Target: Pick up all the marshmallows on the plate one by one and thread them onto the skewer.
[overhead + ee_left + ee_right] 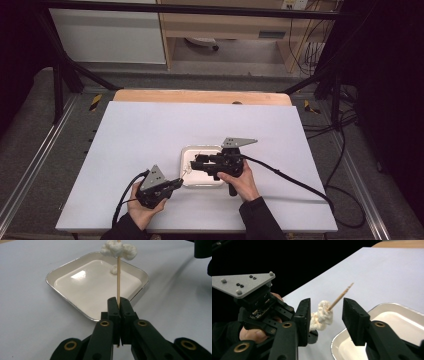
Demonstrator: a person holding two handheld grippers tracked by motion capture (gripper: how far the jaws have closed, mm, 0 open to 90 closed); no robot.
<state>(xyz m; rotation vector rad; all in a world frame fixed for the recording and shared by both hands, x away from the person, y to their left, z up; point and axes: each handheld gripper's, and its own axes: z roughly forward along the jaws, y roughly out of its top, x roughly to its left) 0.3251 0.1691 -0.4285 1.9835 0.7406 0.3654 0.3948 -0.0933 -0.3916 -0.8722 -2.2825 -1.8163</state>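
Wooden skewer (118, 277) with fluffy white lumps (119, 250), top centre, above tray (75, 265)

My left gripper (119, 302) clamps its base; right gripper (325, 315) hangs apart around the lumps. Feels soft, light, tearable, so I'd pinch gently.

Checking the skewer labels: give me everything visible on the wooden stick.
The stick is a thin, pale wooden skewer, straight and bare along most of its length. Its lower end is clamped between the shut jaws of the left gripper. White fluffy lumps are threaded near its upper part; in the right gripper view the frayed-looking tip pokes past them. It is held over the near edge of the white tray. The right gripper brackets the lumps, open, not pressing.
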